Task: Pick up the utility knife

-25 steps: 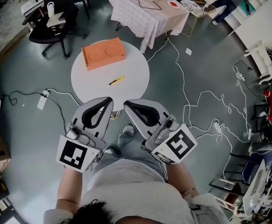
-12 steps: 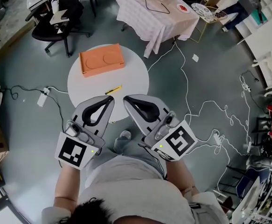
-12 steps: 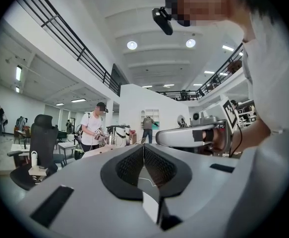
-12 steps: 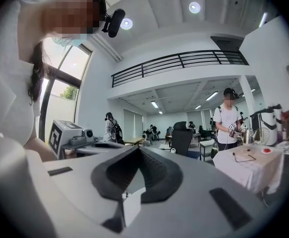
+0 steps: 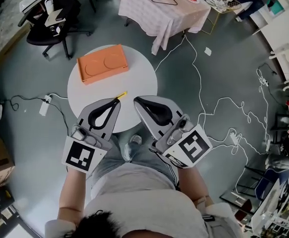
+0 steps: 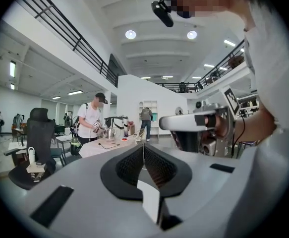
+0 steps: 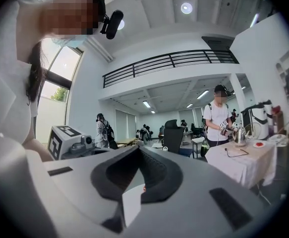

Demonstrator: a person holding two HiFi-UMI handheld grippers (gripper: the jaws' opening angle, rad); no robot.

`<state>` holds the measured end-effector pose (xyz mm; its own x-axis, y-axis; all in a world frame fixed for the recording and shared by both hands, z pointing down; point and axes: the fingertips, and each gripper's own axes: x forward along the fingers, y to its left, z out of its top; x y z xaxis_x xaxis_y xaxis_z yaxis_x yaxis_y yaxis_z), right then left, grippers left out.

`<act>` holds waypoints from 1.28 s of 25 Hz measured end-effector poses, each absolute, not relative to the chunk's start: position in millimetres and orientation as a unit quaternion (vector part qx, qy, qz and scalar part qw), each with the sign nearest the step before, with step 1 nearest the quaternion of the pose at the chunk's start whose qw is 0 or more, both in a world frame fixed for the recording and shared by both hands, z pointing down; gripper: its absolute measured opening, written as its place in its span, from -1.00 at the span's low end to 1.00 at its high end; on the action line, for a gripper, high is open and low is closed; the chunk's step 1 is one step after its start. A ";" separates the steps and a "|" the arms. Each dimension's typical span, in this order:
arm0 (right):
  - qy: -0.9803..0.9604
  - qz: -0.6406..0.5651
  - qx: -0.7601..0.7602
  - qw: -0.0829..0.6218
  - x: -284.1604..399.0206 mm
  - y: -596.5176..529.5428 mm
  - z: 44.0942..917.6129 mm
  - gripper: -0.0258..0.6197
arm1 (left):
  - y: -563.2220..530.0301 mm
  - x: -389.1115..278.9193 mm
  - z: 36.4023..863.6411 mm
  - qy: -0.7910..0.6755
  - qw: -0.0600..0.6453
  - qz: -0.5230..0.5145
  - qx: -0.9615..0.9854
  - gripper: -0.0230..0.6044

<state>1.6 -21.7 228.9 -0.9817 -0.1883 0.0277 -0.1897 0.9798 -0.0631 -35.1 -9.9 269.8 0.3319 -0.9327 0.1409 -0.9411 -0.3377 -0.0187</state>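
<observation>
Both grippers shut and empty above the near edge of the round table.

I see the white round table [image 5: 140, 78] with an orange box [image 5: 103, 64] at its far left edge. A cloth-covered table [image 5: 161, 9] and an office chair [image 5: 55, 19] stand beyond it, and cables [image 5: 208, 103] trail over the floor to the right. My left gripper [image 5: 117, 101] and right gripper [image 5: 137, 100] both have their jaws pressed together with nothing between them. The yellow utility knife [image 5: 121, 95] lies toward the table's near edge. Its near end is covered by the left gripper's tip, and neither gripper view catches it.
</observation>
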 end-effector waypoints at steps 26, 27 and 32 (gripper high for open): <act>-0.952 0.089 0.292 0.038 -19.7 -77.0 261.2 -0.90 | -86.2 -68.6 475.5 -0.394 0.152 0.266 0.867 -0.86; -0.950 0.091 0.297 0.039 -18.6 -77.6 262.7 -0.90 | -87.4 -68.2 484.5 -0.388 0.154 0.272 0.867 -0.82; -0.941 0.099 0.321 0.042 -9.6 -77.7 269.6 -0.90 | -89.8 -64.1 517.3 -0.367 0.172 0.306 0.861 -0.76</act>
<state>-9.6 -77.7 269.6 -0.7898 -0.5964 0.1434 -0.6132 0.7738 -0.1592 -64.1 -89.8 517.3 0.5422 -0.5270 0.6545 -0.7384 -0.6705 0.0718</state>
